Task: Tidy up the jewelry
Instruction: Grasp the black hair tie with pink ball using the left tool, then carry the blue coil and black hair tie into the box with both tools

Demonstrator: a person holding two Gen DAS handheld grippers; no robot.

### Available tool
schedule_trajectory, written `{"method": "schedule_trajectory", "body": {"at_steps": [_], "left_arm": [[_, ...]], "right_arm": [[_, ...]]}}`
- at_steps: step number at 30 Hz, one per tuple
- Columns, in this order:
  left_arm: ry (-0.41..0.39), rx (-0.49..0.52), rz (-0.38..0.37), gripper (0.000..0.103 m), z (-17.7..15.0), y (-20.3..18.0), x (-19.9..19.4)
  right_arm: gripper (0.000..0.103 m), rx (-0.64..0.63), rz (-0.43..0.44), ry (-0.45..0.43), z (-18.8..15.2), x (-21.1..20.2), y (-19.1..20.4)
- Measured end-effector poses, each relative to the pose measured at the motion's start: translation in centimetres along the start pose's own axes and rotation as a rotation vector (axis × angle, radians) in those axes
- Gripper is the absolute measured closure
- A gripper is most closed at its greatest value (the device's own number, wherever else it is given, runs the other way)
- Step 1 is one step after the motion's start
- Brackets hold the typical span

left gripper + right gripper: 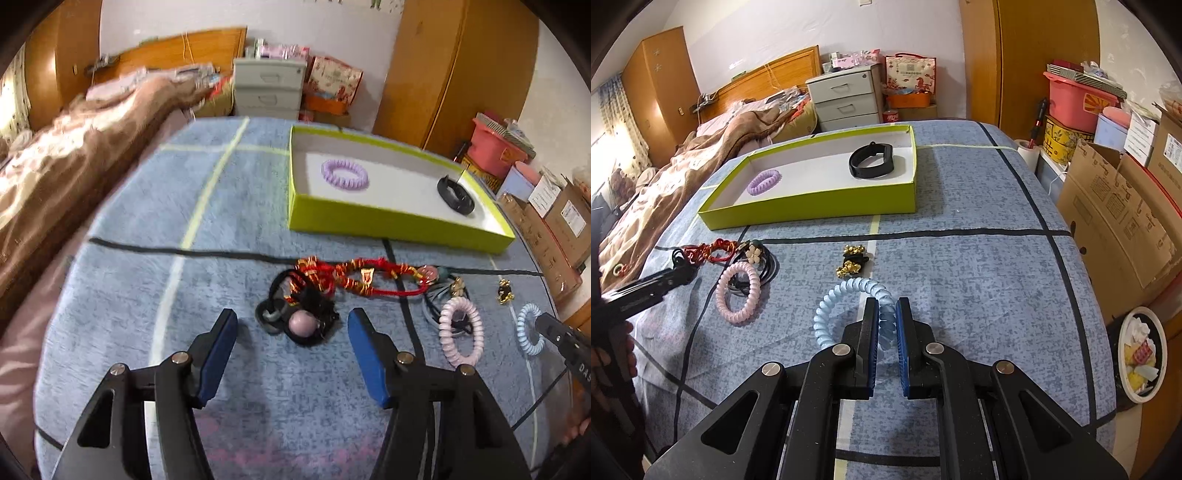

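A green box (391, 221) (812, 208) on the blue bedspread holds a purple coil hair tie (344, 174) (764, 182) and a black wristband (456, 195) (872, 160). My left gripper (293, 320) is open just above a black hair tie with a pink bead (301, 323). A red and gold bracelet (354, 277), a pink coil tie (461, 330) (738, 297) and a gold and black clip (504, 291) (852, 260) lie nearby. My right gripper (886, 304) is shut on a blue coil hair tie (849, 306) (528, 328).
A bed with a brown blanket (74, 166) lies to the left. A grey drawer unit (844, 98) stands behind. Cardboard boxes (1119, 214) and a pink bin (1078, 96) stand on the right. A bowl of scraps (1141, 354) sits on the floor.
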State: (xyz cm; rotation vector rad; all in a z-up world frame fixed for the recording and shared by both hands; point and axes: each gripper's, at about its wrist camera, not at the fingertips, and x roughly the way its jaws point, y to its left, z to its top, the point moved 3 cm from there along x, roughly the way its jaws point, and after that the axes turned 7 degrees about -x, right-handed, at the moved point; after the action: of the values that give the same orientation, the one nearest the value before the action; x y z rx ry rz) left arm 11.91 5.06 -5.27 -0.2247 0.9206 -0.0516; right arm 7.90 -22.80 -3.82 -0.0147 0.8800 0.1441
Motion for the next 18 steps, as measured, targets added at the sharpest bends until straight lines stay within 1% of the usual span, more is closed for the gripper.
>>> {"method": "schedule_trajectory", "body": {"at_steps": [1,2,3,4,5,7,8,10,15,16,17,18], "left_arm": [[-0.015,0.000,0.001,0.039,0.1,0.0,0.0],[-0.013,0.001,0.008,0.040,0.2,0.0,0.1],[-0.014,-0.001,0.013,0.043,0.3,0.0,0.2],[-0.016,-0.002,0.015,0.050,0.3,0.0,0.2],[-0.016,0.002,0.027,0.054,0.4,0.0,0.2],[-0.020,0.019,0.050,0.070,0.3,0.0,0.2],[-0.019,0.015,0.041,0.073,0.3,0.0,0.1],[-0.015,0.011,0.028,0.075,0.2,0.2,0.0],[-0.015,0.013,0.019,0.076,-0.3,0.5,-0.7],[-0.016,0.011,0.016,0.078,-0.2,0.5,-0.9],[-0.022,0.008,0.013,0.082,-0.3,0.7,-1.2],[-0.023,0.009,0.008,0.082,-0.3,0.7,-1.4]], "right_arm": [[0.093,0.000,-0.001,0.000,0.0,0.0,0.0],[0.093,-0.001,-0.001,0.000,0.1,0.0,0.0],[0.093,0.000,0.000,0.000,0.0,0.0,0.1],[0.093,0.000,0.000,0.000,0.0,0.0,0.1],[0.093,0.000,0.000,0.002,0.0,0.0,0.1],[0.093,-0.001,0.002,0.001,0.0,0.0,0.2],[0.093,-0.002,0.002,0.002,0.0,0.0,0.3],[0.093,-0.002,0.002,0.000,0.0,0.0,0.3],[0.093,0.002,0.001,-0.006,0.1,-0.2,0.3],[0.093,0.003,0.001,-0.006,0.1,-0.2,0.3],[0.093,0.003,0.003,-0.009,0.2,-0.2,0.4],[0.093,0.003,0.005,-0.012,0.3,-0.3,0.5]]}}
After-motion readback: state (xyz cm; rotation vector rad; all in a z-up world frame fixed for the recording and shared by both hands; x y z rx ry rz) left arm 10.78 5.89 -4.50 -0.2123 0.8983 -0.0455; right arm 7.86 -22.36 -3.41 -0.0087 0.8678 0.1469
